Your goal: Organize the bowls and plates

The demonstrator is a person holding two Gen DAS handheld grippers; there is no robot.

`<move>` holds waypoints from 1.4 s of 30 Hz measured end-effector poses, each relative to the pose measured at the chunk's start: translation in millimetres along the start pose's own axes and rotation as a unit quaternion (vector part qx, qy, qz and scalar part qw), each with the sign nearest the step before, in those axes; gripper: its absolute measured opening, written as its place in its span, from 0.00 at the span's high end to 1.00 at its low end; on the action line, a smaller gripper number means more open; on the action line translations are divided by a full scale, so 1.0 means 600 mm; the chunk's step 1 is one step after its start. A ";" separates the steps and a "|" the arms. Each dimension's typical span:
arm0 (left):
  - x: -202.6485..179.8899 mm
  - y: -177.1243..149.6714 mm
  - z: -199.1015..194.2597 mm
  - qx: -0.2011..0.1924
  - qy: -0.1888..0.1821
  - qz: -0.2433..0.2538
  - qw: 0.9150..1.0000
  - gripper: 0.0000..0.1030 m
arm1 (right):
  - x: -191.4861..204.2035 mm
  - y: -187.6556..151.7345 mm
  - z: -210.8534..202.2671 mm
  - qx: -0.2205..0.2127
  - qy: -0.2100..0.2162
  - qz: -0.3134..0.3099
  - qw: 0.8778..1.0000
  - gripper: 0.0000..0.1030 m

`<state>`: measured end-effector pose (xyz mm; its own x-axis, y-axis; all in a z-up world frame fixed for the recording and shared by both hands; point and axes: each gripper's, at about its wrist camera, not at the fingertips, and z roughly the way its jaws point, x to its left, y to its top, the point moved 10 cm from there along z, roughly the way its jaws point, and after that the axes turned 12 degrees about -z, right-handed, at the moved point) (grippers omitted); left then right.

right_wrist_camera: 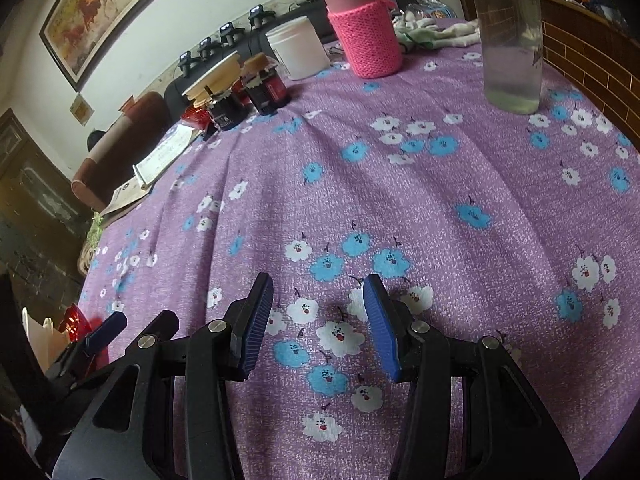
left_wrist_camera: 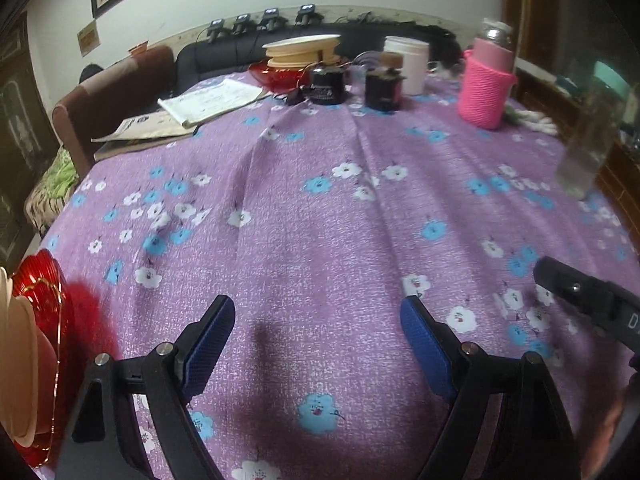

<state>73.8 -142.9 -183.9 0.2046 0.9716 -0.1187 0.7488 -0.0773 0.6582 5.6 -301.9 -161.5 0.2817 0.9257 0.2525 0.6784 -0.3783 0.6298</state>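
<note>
At the table's near left edge a red plate (left_wrist_camera: 48, 320) is sitting with cream bowls (left_wrist_camera: 20, 360) stacked on it. Just right of it the left gripper (left_wrist_camera: 318, 316) is hovering over the purple flowered cloth (left_wrist_camera: 320, 220), jaws spread wide on nothing. Further right the right gripper (right_wrist_camera: 318, 298) is hanging, jaws partly apart and empty. More cream plates (left_wrist_camera: 302, 50) are resting on a red dish (left_wrist_camera: 276, 74) at the far side.

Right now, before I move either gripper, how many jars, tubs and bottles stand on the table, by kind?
Dark jars: 2
White tub: 1
Pink-sleeved bottle: 1
Clear bottle: 1
Total: 5
</note>
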 end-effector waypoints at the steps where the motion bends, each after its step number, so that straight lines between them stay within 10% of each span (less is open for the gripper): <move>1: 0.001 -0.001 0.001 0.001 0.000 -0.002 1.000 0.18 | 0.000 -0.001 0.002 0.002 -0.001 -0.001 1.000 0.55; 28: 0.013 0.023 -0.011 -0.037 0.026 -0.001 0.999 0.18 | 0.009 -0.006 0.009 0.008 0.006 -0.002 1.000 0.55; 42: 0.195 0.068 -0.223 -0.149 0.063 -0.094 0.982 0.17 | 0.261 0.003 -0.076 -0.079 0.128 -0.112 0.982 0.54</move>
<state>44.2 -2.4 -71.5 -0.0126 0.9838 -0.1786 0.5439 0.1566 0.8244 19.7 -157.3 -87.2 -0.0568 0.9646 0.2576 0.5839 -0.1772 0.7923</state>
